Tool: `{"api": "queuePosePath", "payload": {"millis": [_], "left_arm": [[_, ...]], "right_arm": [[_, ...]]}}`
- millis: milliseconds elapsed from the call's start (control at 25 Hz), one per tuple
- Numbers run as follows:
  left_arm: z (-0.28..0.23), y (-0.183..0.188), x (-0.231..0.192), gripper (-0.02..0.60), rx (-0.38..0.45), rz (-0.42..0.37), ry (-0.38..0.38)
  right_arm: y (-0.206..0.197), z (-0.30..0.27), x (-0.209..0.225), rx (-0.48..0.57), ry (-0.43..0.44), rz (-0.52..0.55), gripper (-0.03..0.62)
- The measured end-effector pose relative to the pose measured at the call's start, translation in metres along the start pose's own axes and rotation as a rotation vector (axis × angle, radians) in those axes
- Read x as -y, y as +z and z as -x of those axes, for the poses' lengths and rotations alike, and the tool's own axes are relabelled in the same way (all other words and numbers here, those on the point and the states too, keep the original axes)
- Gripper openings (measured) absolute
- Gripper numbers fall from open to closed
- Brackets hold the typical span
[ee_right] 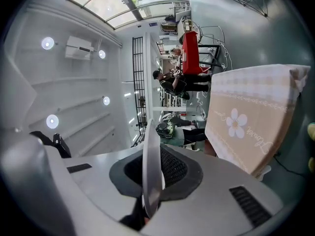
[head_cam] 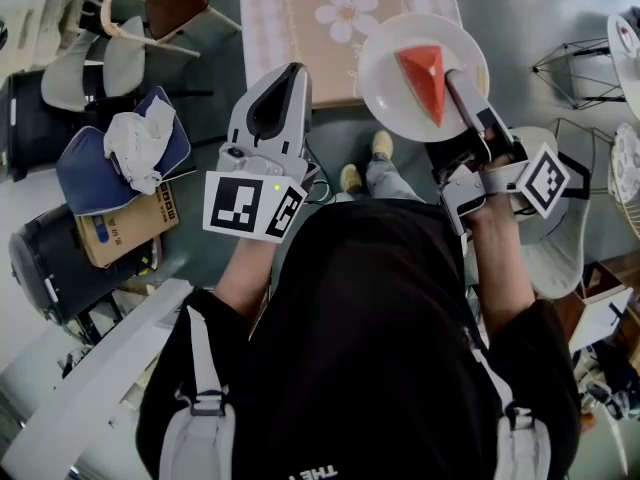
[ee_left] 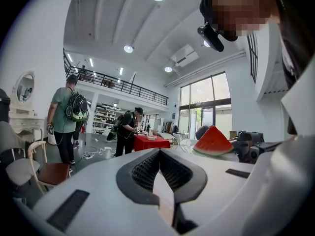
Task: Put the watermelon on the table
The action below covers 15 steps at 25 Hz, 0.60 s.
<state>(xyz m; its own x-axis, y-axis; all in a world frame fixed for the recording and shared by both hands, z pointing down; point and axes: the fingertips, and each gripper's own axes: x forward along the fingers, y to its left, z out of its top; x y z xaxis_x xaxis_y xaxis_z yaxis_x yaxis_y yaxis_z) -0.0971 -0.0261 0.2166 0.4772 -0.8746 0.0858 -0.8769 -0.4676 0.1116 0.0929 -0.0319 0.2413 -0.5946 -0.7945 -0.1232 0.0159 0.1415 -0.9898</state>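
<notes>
A red watermelon wedge [head_cam: 422, 68] lies on a white plate [head_cam: 385, 98]. My right gripper [head_cam: 462, 83] is shut on the plate's near rim and holds it level beside the corner of the table [head_cam: 300, 28], which has a beige cloth with a flower print. In the right gripper view the plate [ee_right: 151, 166] shows edge-on between the pads of my right gripper [ee_right: 150, 181], with the table [ee_right: 251, 122] ahead to the right. My left gripper [head_cam: 285, 78] is shut on nothing, level, to the left of the plate. The left gripper view shows that gripper [ee_left: 160, 154] and the watermelon [ee_left: 213, 141] at the right.
Chairs [head_cam: 120, 28] stand at the upper left. A blue cushion with a white cloth [head_cam: 120, 153], a cardboard box [head_cam: 125, 228] and a black case [head_cam: 50, 268] lie at the left. A wire stand [head_cam: 575, 68] and a white chair [head_cam: 560, 238] are at the right. People [ee_left: 66, 117] stand far off.
</notes>
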Motion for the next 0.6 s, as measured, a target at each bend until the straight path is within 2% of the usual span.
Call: {"api": "queuePosePath", "payload": {"millis": [320,600], "left_arm": [[-0.036,0.000,-0.001,0.009,-0.012,-0.004,0.014],[-0.053,-0.001,-0.012,0.009,-0.016,-0.004,0.046]], "right_arm": [[0.033,-0.019,0.004,-0.029,0.014,-0.008,0.026],[0.047,-0.040,0.010,-0.054,0.018,-0.022,0.026]]}}
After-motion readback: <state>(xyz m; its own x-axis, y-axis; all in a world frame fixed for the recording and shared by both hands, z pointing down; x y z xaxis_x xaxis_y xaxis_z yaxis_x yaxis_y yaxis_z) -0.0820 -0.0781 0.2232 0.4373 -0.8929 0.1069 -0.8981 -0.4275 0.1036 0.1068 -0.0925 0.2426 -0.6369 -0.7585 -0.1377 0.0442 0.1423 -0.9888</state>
